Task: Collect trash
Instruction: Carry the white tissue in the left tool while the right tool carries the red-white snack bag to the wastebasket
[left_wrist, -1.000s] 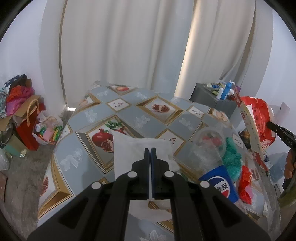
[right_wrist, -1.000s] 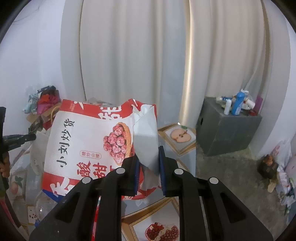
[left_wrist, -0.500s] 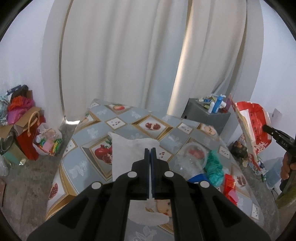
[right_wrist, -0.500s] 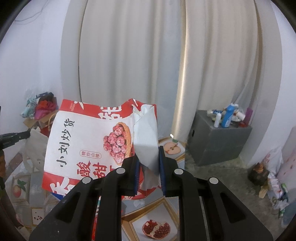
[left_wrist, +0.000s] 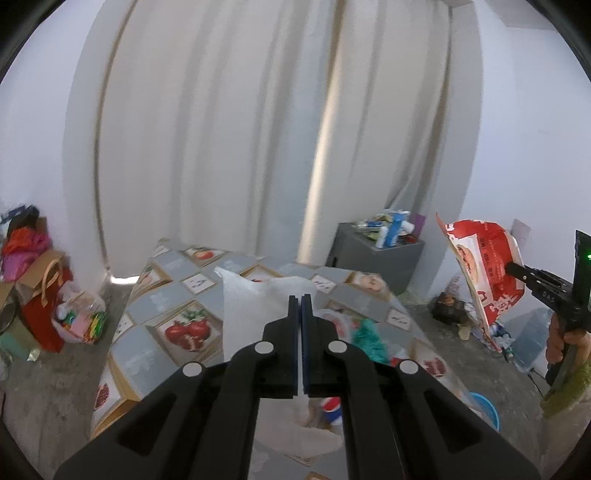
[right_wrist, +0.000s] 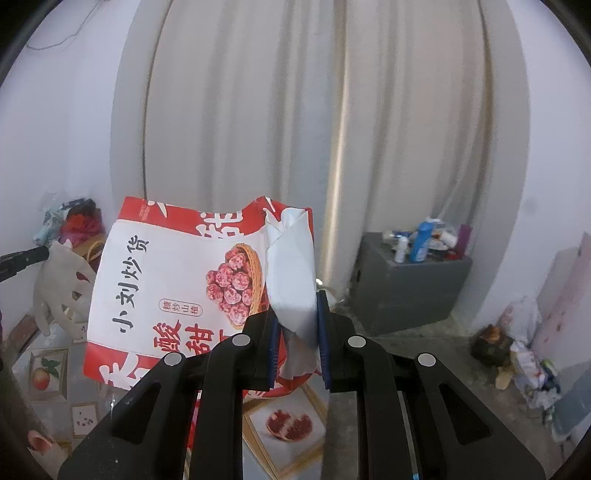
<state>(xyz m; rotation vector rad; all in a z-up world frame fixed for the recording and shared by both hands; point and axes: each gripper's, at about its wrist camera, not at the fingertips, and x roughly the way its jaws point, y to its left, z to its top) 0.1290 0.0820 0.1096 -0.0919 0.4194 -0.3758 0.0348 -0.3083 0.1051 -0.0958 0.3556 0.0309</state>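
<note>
My left gripper (left_wrist: 300, 301) is shut on a white tissue (left_wrist: 255, 314) and holds it in the air above the table; it also shows in the right wrist view (right_wrist: 61, 280), hanging from my left gripper (right_wrist: 44, 253). My right gripper (right_wrist: 297, 325) is shut on the folded edge of a red and white snack bag (right_wrist: 177, 295), held upright above the table. In the left wrist view the bag (left_wrist: 484, 269) hangs at the right, off the table's edge. More trash lies on the table: a green wrapper (left_wrist: 369, 338), a clear plastic lid (left_wrist: 338, 319), a Pepsi cup (left_wrist: 330, 406).
The table (left_wrist: 155, 350) has a grey fruit-patterned cloth. A grey cabinet (left_wrist: 376, 258) with bottles stands behind it by white curtains. Bags (left_wrist: 48, 314) sit on the floor at the left. A blue basin (left_wrist: 485, 408) and clutter lie on the floor at the right.
Both grippers have risen with their loads. The table looks smaller and lower in the left wrist view. The tissue has lifted off the table.
</note>
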